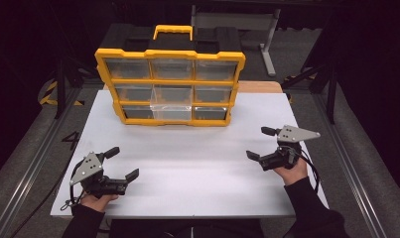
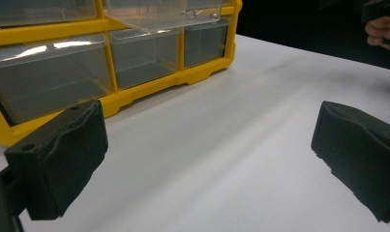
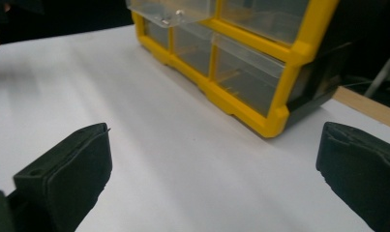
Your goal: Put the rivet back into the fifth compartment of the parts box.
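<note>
Both tongs [image 1: 123, 162] [image 1: 260, 143] gaping, empty; organizer [image 1: 170, 87] fronts person, mid drawer [image 1: 171, 109] seemingly out.

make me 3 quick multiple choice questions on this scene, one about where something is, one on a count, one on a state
1. Where does the organizer stand on the table?
A. at the far edge, near the middle
B. at the near edge by the hands
C. at the right side, beside the right gripper

2. How many drawer bays does its yellow frame show?
A. four
B. six
C. nine

3. How is the middle drawer of the middle row?
A. pulled out
B. pushed flush
C. taken out and lying on the table

Answers:
1 A, it sits far from both the left gripper and the right gripper.
2 C, three rows of three.
3 A, its clear front juts toward the person, past the drawers beside it and over the row below, still in its bay.
</note>
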Available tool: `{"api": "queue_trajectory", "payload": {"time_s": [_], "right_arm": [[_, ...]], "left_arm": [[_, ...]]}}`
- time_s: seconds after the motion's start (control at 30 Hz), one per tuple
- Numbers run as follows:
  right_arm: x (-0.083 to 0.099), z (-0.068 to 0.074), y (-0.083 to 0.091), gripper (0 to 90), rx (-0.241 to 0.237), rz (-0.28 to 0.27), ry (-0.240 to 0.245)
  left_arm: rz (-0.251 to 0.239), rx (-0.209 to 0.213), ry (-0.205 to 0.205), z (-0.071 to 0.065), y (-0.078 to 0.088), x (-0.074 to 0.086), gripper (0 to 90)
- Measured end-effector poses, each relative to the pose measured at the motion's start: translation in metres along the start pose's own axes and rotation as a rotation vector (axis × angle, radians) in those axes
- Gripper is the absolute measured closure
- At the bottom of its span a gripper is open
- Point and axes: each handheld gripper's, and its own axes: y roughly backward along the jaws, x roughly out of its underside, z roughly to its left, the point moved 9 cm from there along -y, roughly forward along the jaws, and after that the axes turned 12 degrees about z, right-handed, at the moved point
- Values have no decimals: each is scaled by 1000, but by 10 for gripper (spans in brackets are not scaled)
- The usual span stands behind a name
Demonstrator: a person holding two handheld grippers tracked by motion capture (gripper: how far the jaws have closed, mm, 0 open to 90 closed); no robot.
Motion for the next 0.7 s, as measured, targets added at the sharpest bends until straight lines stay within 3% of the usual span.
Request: {"api": "queue_trajectory", "payload": {"time_s": [0.13, 0.27, 0.37, 0.47, 0.7], "right_arm": [[24, 1, 6, 0, 34, -68, -37], [36, 4, 8, 0, 32, -82, -35], [51, 1, 9, 0, 42, -91, -72], [57, -4, 11, 0, 53, -75, -98], [54, -1, 10, 0, 55, -94, -72]], "left_arm": [[2, 13, 1, 1, -1, 3, 6], [-9, 26, 11, 2, 0, 3, 6], [-22, 26, 8, 3, 2, 1, 6], [-26, 26, 12, 4, 2, 1, 6], [-25, 6, 27, 9, -1, 4, 5]]}}
